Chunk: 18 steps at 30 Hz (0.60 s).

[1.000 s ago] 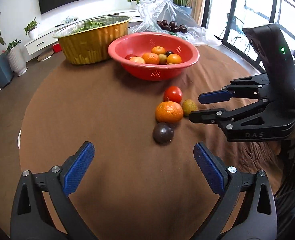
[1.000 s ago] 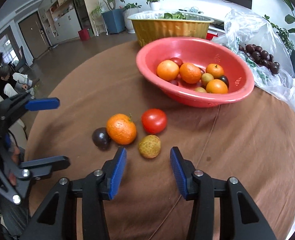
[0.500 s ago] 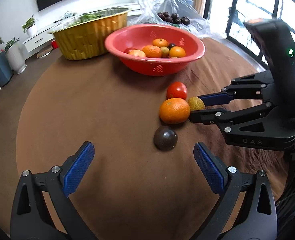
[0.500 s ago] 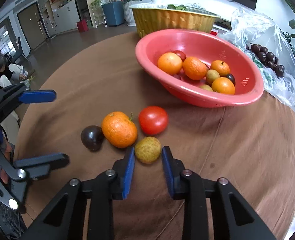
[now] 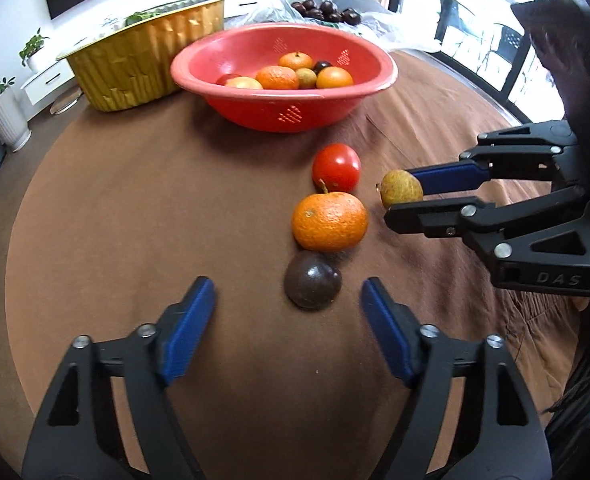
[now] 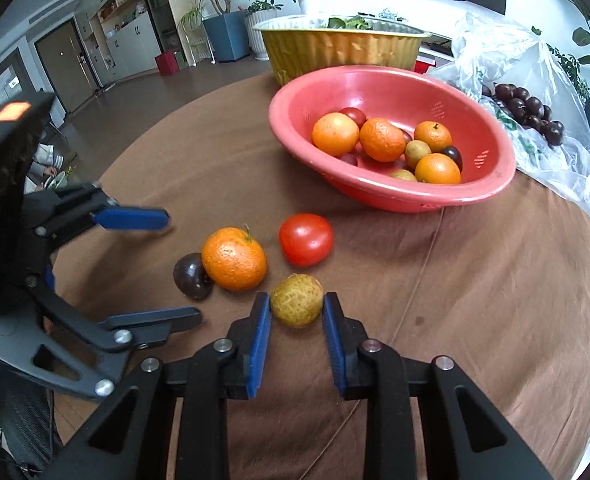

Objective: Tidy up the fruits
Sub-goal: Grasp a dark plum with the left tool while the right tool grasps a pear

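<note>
My right gripper (image 6: 297, 310) is shut on a small yellow-green fruit (image 6: 296, 300), which also shows in the left wrist view (image 5: 401, 189), held just above the brown cloth. An orange (image 5: 329, 221), a red tomato (image 5: 336, 167) and a dark purple fruit (image 5: 313, 280) lie in a row on the cloth. My left gripper (image 5: 289, 310) is open, its fingers either side of and just short of the dark purple fruit. A red bowl (image 5: 347, 98) holding several oranges and small fruits stands behind them.
A gold foil tray (image 5: 143, 60) with greens stands at the back left. A clear plastic bag with dark plums (image 6: 531, 110) lies beside the bowl. The round table's edge (image 5: 19, 216) curves close on the left.
My right gripper has closed on the yellow-green fruit and lifted it slightly. My left gripper has moved forward toward the dark purple fruit and narrowed somewhat.
</note>
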Available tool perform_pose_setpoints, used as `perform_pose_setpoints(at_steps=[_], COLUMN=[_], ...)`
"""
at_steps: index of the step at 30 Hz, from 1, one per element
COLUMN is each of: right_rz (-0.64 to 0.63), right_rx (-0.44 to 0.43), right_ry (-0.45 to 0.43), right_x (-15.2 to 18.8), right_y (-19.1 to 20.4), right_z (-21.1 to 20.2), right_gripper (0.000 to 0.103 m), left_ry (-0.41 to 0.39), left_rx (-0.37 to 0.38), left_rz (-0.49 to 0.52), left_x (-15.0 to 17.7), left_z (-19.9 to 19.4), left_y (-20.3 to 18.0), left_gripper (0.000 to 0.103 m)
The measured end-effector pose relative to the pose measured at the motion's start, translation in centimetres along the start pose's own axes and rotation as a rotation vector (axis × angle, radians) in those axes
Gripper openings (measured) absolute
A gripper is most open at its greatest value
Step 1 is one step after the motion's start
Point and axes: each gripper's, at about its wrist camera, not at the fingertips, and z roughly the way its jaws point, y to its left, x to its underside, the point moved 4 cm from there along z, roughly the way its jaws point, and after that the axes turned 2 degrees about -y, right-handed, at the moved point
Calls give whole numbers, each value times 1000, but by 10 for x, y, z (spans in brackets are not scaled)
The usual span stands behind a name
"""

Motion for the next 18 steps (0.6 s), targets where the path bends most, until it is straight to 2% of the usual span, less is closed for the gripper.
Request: perform_pose_setpoints(at_steps=[2, 8, 11, 18], right_rz=[6, 17, 21, 27], right_rx=[-4, -10, -10, -12], right_ry=[-4, -13, -16, -22], right_x=[1, 4, 4, 4], right_y=[0, -1, 2, 4], right_z=[-2, -6, -6, -8], right_gripper=[29, 29, 29, 29], left_ry=[3, -4, -5, -9], left_rx=[4, 14, 14, 14], left_rz=[5, 3, 27, 49], left_x=[0, -3, -2, -2], left_z=[2, 3, 2, 2], left_y=[-1, -1, -7, -12], left_gripper=[60, 40, 33, 26])
